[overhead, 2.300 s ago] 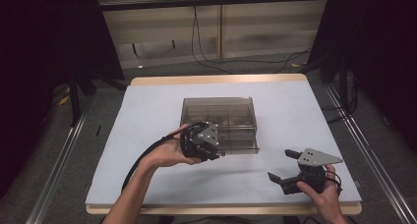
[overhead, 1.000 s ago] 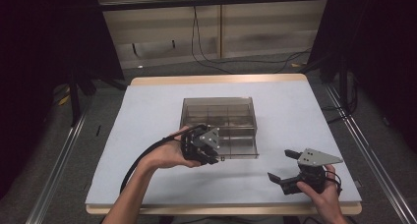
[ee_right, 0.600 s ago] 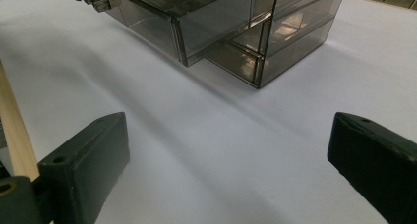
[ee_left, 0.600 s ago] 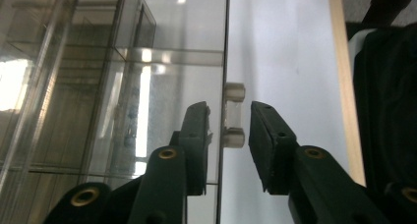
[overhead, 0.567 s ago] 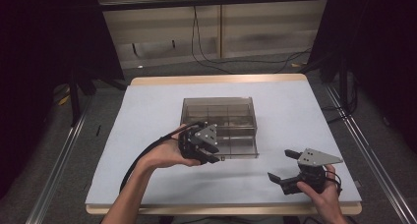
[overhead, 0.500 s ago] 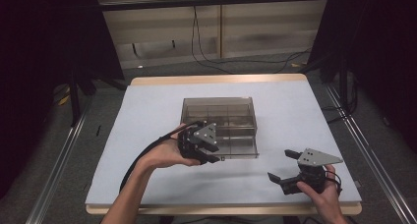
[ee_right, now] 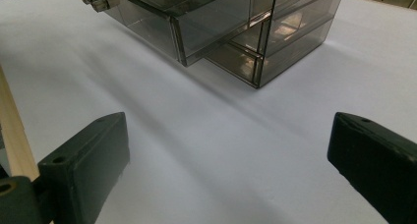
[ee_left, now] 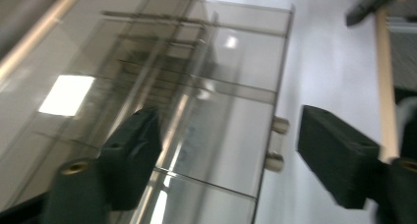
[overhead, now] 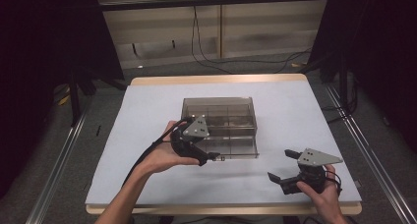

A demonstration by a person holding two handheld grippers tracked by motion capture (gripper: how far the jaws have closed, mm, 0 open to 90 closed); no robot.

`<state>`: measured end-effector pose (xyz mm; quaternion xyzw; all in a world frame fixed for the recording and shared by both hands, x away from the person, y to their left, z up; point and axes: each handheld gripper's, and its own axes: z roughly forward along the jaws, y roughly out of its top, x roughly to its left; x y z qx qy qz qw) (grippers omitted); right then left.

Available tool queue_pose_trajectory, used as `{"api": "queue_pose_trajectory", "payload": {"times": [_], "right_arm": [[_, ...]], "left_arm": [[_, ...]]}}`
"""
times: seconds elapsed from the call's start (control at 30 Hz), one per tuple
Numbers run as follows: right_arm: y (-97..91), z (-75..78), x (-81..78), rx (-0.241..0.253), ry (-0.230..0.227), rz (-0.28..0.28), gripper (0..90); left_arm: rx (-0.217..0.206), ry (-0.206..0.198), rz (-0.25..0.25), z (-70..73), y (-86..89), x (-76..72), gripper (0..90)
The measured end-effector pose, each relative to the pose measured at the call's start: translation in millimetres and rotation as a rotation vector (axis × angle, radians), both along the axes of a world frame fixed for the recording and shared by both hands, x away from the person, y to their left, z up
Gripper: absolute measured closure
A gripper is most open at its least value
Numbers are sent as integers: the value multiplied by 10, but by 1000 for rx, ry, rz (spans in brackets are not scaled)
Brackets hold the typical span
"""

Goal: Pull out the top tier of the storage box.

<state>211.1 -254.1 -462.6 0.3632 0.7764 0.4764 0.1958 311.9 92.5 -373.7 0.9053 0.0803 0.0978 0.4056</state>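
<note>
Drawer box (overhead: 226, 117): a smoke-tinted clear box is set near the middle of the table (overhead: 147, 111), well apart from every table edge
Drawer (overhead: 231, 148): the lower drawer is drawn out toward the person's side, its front edge projecting past the box face; in the right gripper view the drawer (ee_right: 162, 17) is seen standing proud of the box wall (ee_right: 295, 27)
Knob (ee_left: 276, 143): a small pale knob is seen on the drawer front, lying in the gap between the left jaws and touched by neither pad
Left gripper (overhead: 209, 157): held at the drawer's front left corner; its jaws have just been opening and are spread wide, nothing being gripped
Left pads (ee_left: 133, 145): one pad is seen against the clear drawer front, the other beyond the front's edge over the white cover
Right gripper (overhead: 285, 166): held near the table's front right corner, well apart from the box; jaws stand wide apart and empty
Open room: bare white cover (ee_right: 206, 150) is seen between the right jaws and up to the drawer
Table edge (ee_right: 12, 130): the wooden rim is seen just beside the right gripper's left jaw
</note>
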Motion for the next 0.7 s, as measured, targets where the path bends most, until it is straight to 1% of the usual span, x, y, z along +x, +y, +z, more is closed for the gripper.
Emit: {"api": "queue_pose_trajectory", "payload": {"times": [0.03, 0.1, 0.13, 0.17, 0.27, 0.3, 0.33, 0.37, 0.4, 0.43, 0.47, 0.5, 0.53, 0.63, 0.7], "right_arm": [[0, 0, 0, 0, 0, -1, 23], [1, 0, -1, 1, 2, 3, 23], [2, 0, -3, 1, 1, 2, 23], [1, 0, -3, 2, 1, 2, 23], [-5, 2, -4, 5, 0, -1, 23], [-6, 2, -5, 5, 0, -2, 23], [-7, 3, -7, 5, 0, -3, 23], [-8, 3, -9, 5, 0, -3, 23], [-8, 3, -8, 5, 1, -4, 23], [-7, 2, -7, 5, 0, -3, 23], [-6, 2, -7, 5, 1, -3, 23], [-4, 2, -8, 4, -1, -2, 23], [-4, 2, -7, 3, -1, -1, 23], [-3, 4, -12, 4, 2, -6, 23], [-6, 4, -13, 4, 2, -8, 23]], "left_arm": [[-18, -2, 12, -2, 17, -8, 206], [-63, 6, 48, -15, 46, -29, 171], [-90, 9, 66, -25, 60, -42, 168], [-109, 12, 88, -36, 77, -58, 164], [-142, 8, 131, -68, 139, -122, 158], [-164, 12, 132, -84, 167, -144, 158], [-176, 15, 141, -97, 195, -172, 163], [-184, -8, 154, -104, 229, -198, 174], [-193, -13, 169, -115, 259, -231, 179], [-209, -10, 169, -129, 288, -256, 187], [-225, -10, 188, -147, 311, -291, 200], [-225, -20, 200, -162, 340, -318, 201], [-237, -15, 212, -182, 365, -350, 204], [-277, -22, 229, -235, 452, -444, 232], [-300, -7, 250, -259, 507, -493, 234]]}}
